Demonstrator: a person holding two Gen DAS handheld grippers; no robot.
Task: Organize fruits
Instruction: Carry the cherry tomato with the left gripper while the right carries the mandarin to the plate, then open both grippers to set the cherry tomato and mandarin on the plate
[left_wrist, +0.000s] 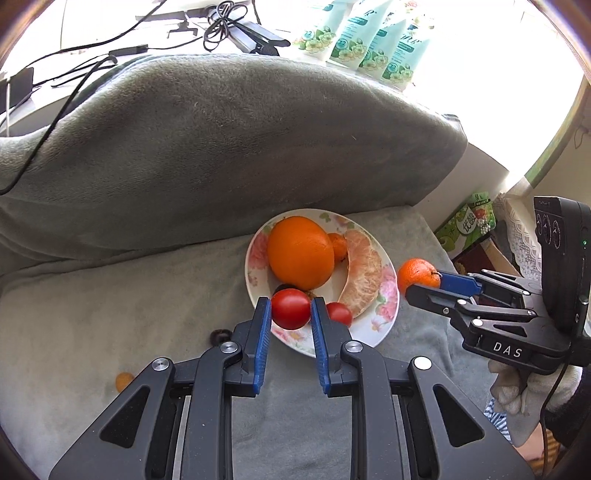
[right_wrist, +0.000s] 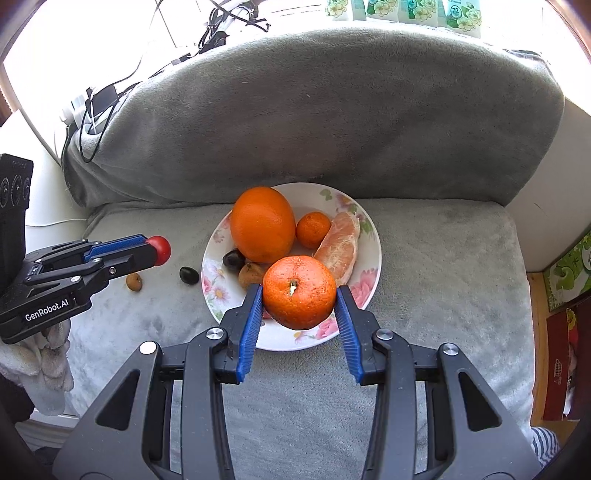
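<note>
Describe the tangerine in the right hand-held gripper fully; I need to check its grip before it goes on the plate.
The tangerine is round, bright orange, with pebbled skin and a pale stem scar facing the right wrist camera. It looks whole and unpeeled. The right hand-held gripper clamps it, blue pads pressing its left and right sides. It seems to hang at the near right rim of the floral plate; the pictures do not settle whether it touches anything else.
</note>
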